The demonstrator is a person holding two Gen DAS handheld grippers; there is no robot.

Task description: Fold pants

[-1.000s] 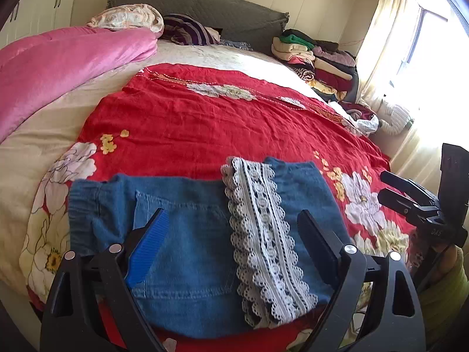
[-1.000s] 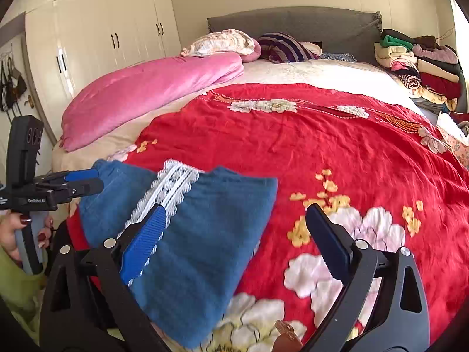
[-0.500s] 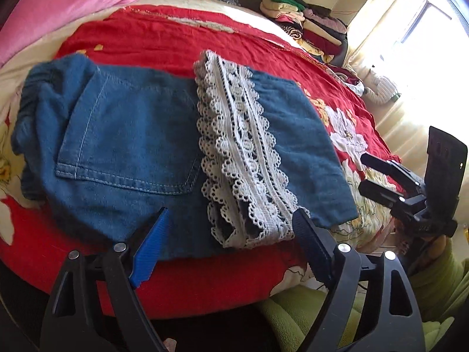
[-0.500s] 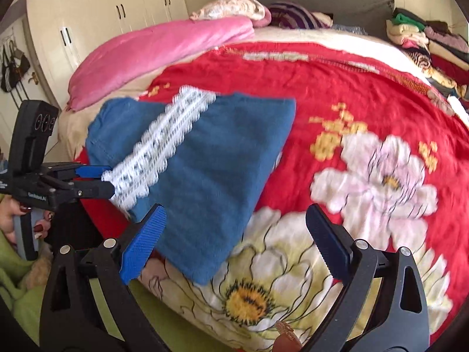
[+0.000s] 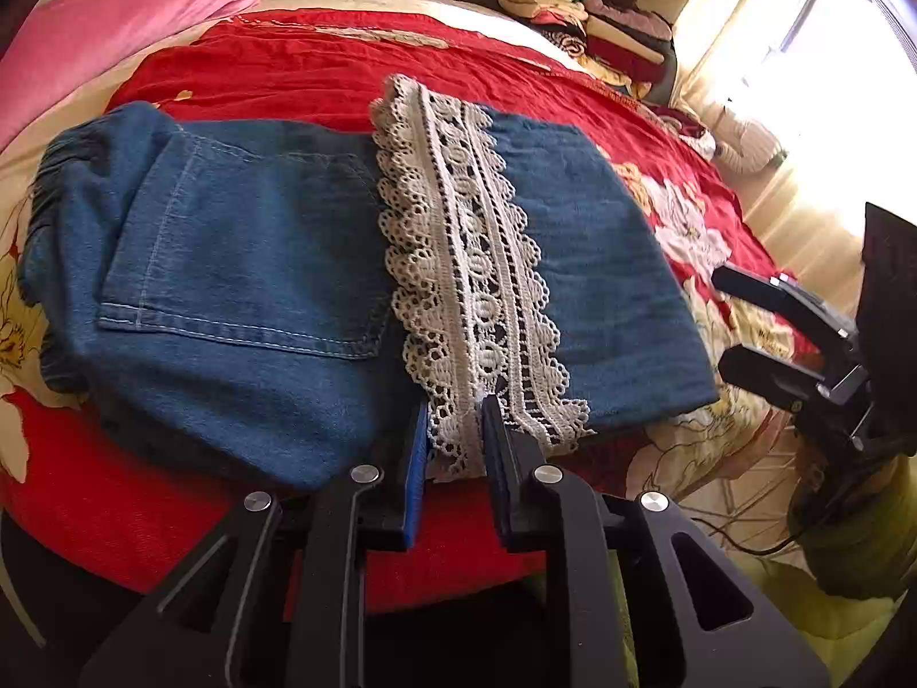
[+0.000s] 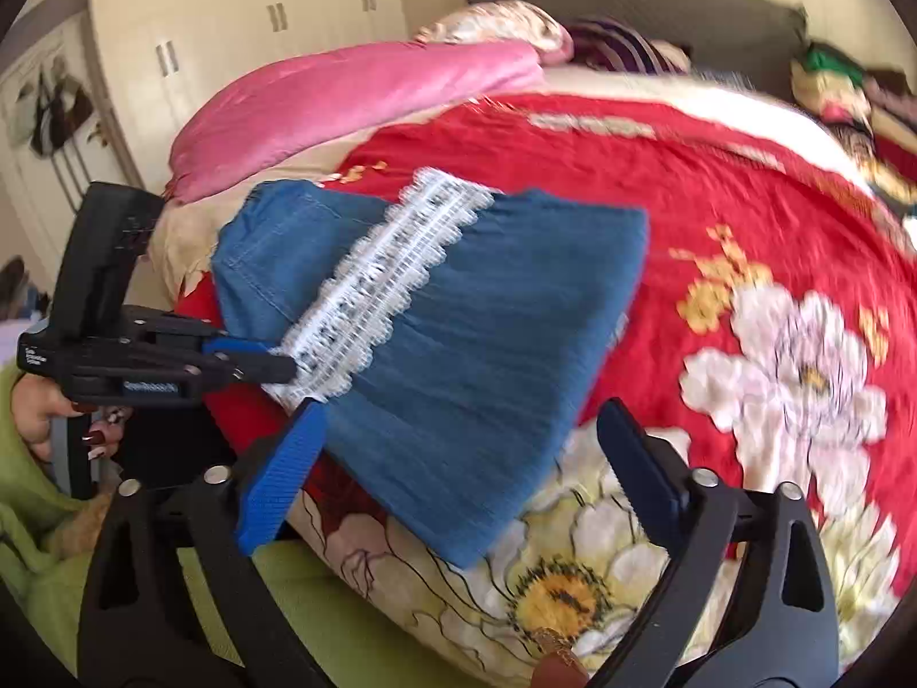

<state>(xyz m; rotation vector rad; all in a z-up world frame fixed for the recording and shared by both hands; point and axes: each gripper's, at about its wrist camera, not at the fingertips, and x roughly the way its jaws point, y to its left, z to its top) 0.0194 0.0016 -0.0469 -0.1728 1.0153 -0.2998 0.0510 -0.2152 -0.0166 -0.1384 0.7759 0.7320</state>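
Folded blue denim pants [image 5: 246, 264] with a white lace hem [image 5: 470, 286] lie at the near edge of the bed; they show in the right wrist view too [image 6: 458, 344]. My left gripper [image 5: 453, 430] is shut on the near end of the lace hem; it shows from the side in the right wrist view [image 6: 275, 367]. My right gripper [image 6: 458, 430] is open, its fingers straddling the pants' near right corner without touching. It shows at the right in the left wrist view [image 5: 722, 321].
A red floral bedspread [image 5: 321, 63] covers the bed. A pink duvet [image 6: 355, 97] lies along the far left side. Stacked folded clothes [image 5: 596, 34] sit by the headboard at the right. White wardrobes [image 6: 229, 46] stand behind the bed.
My left gripper moved in to the pants' near edge and closed on the lace hem. My right gripper dropped lower and came up to the pants' right corner, still open.
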